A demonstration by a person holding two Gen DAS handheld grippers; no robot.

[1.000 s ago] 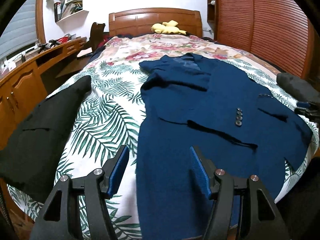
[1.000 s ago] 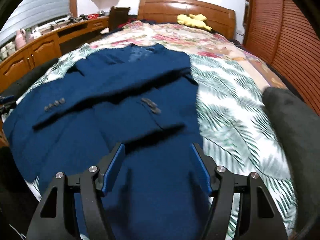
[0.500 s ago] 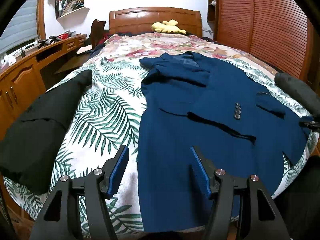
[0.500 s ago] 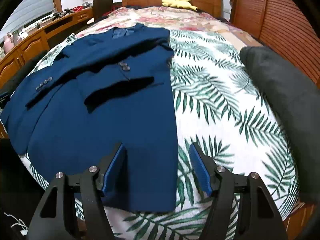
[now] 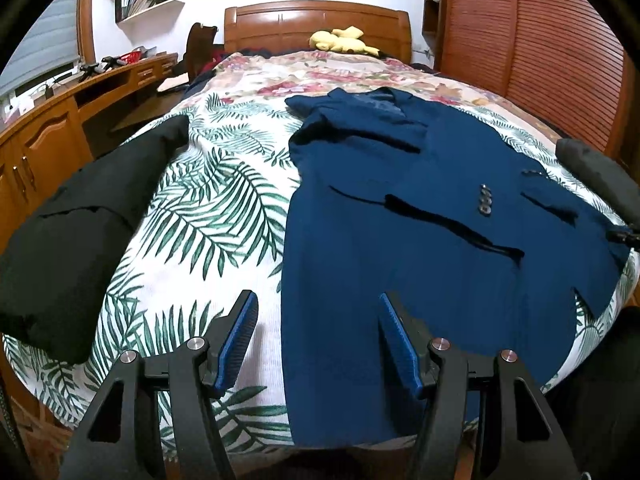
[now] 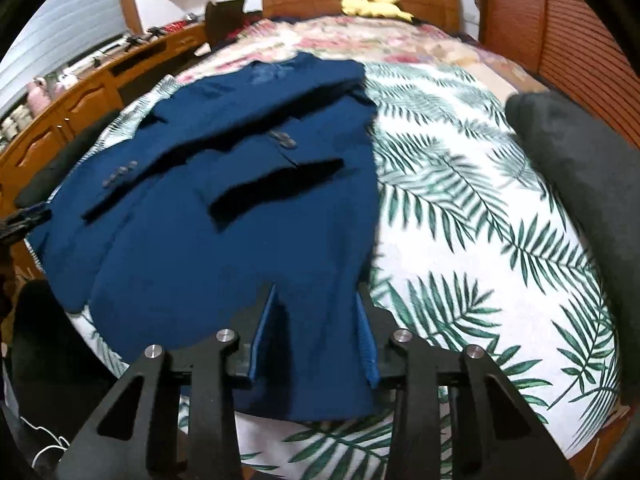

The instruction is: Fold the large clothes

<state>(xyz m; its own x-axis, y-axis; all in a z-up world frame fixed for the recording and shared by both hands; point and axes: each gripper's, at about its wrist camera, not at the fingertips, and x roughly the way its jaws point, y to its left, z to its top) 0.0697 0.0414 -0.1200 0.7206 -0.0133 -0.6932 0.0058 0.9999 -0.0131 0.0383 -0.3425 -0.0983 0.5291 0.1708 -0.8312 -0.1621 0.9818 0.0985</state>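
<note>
A navy blue suit jacket (image 5: 400, 240) lies flat on the palm-leaf bedspread (image 5: 208, 216), collar toward the headboard, one sleeve folded across its front. My left gripper (image 5: 317, 296) stands open over the jacket's near left edge, its left finger above the sheet and its right finger above the cloth. In the right wrist view the jacket (image 6: 224, 240) fills the left half. My right gripper (image 6: 316, 290) hovers at its near right hem corner. Its jaws are closing with the blue cloth between them, and the pads do not visibly press on it.
A black garment (image 5: 80, 232) lies on the bed's left side and a dark grey one (image 6: 572, 168) on its right. A yellow plush toy (image 5: 340, 40) sits by the wooden headboard. A wooden desk (image 5: 52, 132) runs along the left, a slatted wooden wall (image 5: 560, 60) along the right.
My right gripper has shifted right to the jacket's hem corner, and its jaws have narrowed around the cloth. The left gripper has hardly moved and stays equally wide.
</note>
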